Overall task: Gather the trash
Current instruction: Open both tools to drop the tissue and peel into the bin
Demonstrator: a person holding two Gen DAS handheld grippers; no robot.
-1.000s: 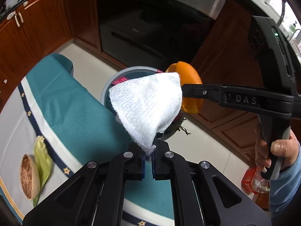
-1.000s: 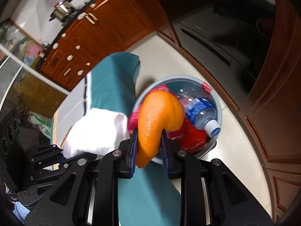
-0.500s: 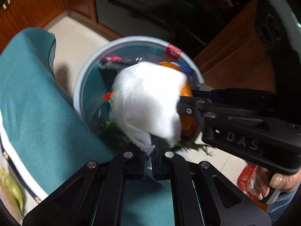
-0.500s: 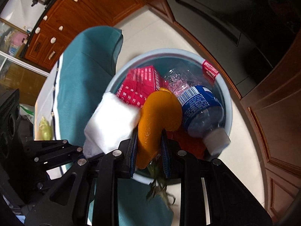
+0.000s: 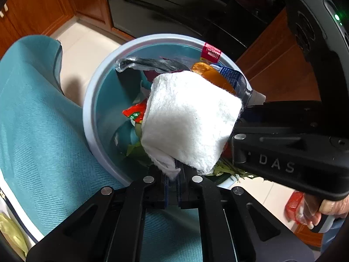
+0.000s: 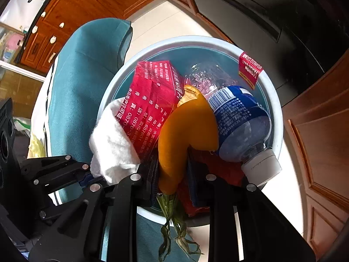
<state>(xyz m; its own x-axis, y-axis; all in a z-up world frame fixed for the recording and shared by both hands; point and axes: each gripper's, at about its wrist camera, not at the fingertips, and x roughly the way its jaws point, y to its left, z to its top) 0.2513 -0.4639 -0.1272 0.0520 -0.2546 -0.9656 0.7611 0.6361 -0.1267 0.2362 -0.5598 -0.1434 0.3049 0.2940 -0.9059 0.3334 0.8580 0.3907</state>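
Daylight, soft and even. Floor tiles [image 6: 165,19] bright, near blown out. Oven front [image 5: 174,6] dark, detail lost. White tissue [image 5: 189,120] brightly lit, weave sharp. Bin [image 6: 272,100] interior shaded. Green lamp glows on right gripper's body [image 5: 337,17]. Heavy fisheye bend and black vignette at corners. Far cabinets [image 6: 43,41] soft, possibly out of focus.

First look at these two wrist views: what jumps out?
The white paper towel pinched at its corner in the left gripper fills the left wrist view, hanging over the pale blue bin. In the right wrist view, the orange peel clamped in the right gripper sits over the same bin, against a red packet and a blue-labelled plastic bottle already inside.
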